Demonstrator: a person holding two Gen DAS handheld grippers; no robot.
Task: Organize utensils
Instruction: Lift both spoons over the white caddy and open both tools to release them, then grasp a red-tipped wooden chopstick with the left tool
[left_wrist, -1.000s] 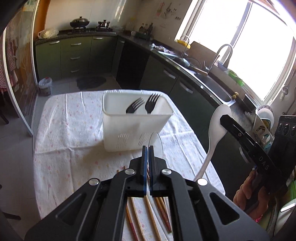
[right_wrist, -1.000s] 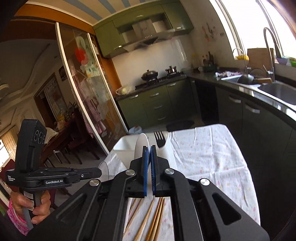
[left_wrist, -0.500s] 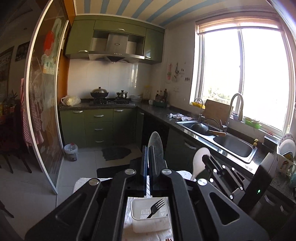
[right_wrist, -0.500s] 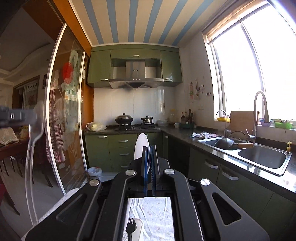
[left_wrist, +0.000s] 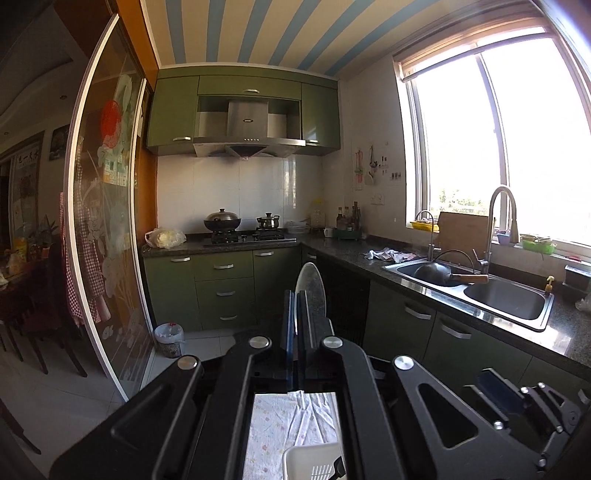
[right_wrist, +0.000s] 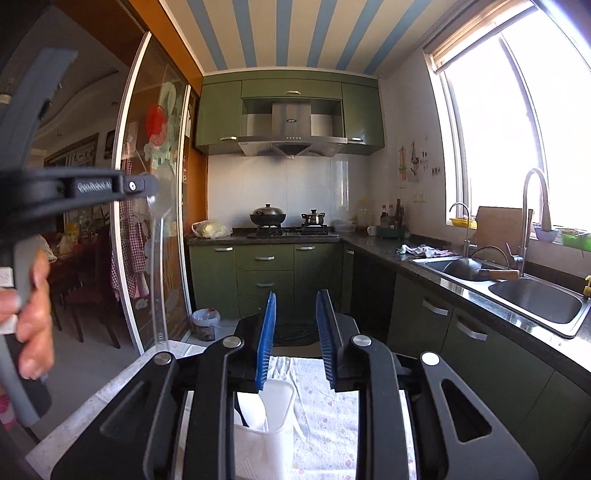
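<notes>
The left hand-held gripper (left_wrist: 295, 314) was clamped shut on a clear plastic spoon (left_wrist: 311, 288), bowl upward and handle hanging, likely so it could drop handle-first into the white utensil caddy (right_wrist: 273, 417) on the cloth-covered bench (right_wrist: 325, 406). The right hand-held gripper (right_wrist: 295, 332) was just above that caddy, its blue pads (right_wrist: 266, 332) parting with nothing between them, and a white spoon (right_wrist: 251, 408) stood in the caddy beneath, apparently just released.

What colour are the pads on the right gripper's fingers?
Blue pads on black fingers, clearest in the right wrist view.
</notes>
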